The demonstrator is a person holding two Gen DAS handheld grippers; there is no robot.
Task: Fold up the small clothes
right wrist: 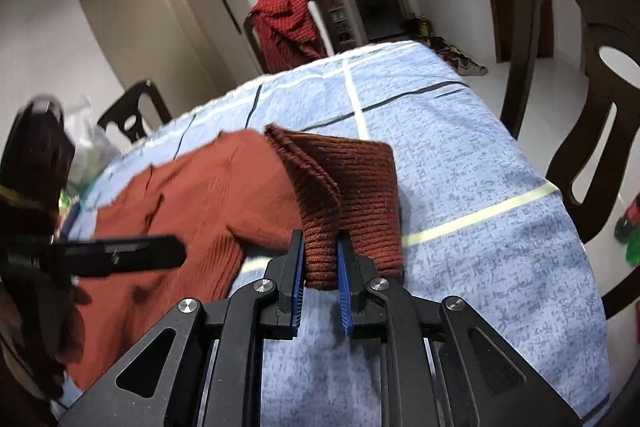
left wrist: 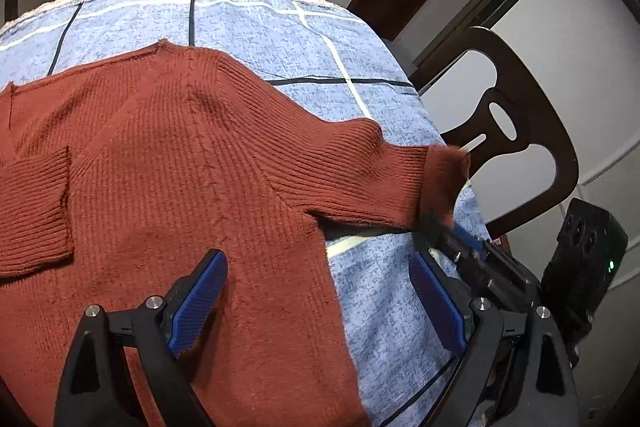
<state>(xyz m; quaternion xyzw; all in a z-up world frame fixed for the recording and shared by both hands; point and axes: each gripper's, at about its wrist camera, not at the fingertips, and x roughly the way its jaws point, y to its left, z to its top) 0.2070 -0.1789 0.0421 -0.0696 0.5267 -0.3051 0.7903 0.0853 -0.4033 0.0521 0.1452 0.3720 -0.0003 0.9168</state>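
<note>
A rust-red knit sweater [left wrist: 168, 155] lies flat on the blue checked tablecloth [left wrist: 280, 35]. One sleeve is folded across its left side [left wrist: 36, 211]. The other sleeve [left wrist: 360, 171] stretches right to its cuff [left wrist: 444, 179]. My left gripper [left wrist: 316, 291] is open and empty, hovering over the sweater's lower right edge. My right gripper [right wrist: 320, 259] is shut on the sleeve cuff [right wrist: 360, 183] and holds it lifted off the cloth [right wrist: 480, 227]; it also shows in the left wrist view [left wrist: 460, 243]. The sweater body [right wrist: 200, 195] lies to its left.
Dark wooden chairs stand at the table's right side [left wrist: 520, 131] [right wrist: 580, 67]. A chair with a red checked garment [right wrist: 288, 23] stands at the far end. The left gripper's arm [right wrist: 120, 251] crosses the right wrist view at left. The table edge runs close on the right.
</note>
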